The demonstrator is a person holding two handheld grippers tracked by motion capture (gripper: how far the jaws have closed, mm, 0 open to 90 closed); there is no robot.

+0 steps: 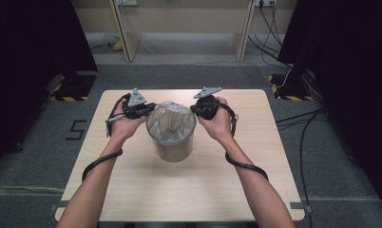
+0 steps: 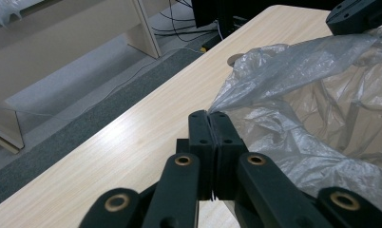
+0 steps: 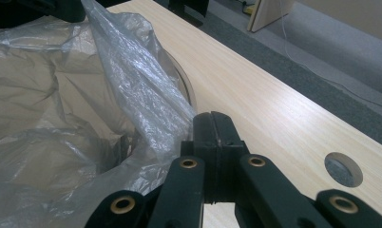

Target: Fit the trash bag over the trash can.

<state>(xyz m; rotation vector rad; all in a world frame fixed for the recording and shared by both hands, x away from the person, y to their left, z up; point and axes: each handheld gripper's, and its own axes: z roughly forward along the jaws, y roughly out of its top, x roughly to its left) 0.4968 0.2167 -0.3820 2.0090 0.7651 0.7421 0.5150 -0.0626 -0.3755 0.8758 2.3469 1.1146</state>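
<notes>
We see a grey bin (image 1: 171, 142) standing mid-table (image 1: 146, 190), lined with a clear plastic bag (image 1: 172, 121). Our left gripper (image 1: 148, 108) and right gripper (image 1: 195, 109) meet the bag's rim at opposite sides.

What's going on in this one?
A person is fitting a clear plastic bag into a round bin on the table. The left tool and right tool are each shut on the bag's edge at opposite sides, holding it stretched over the bin's rim.
</notes>
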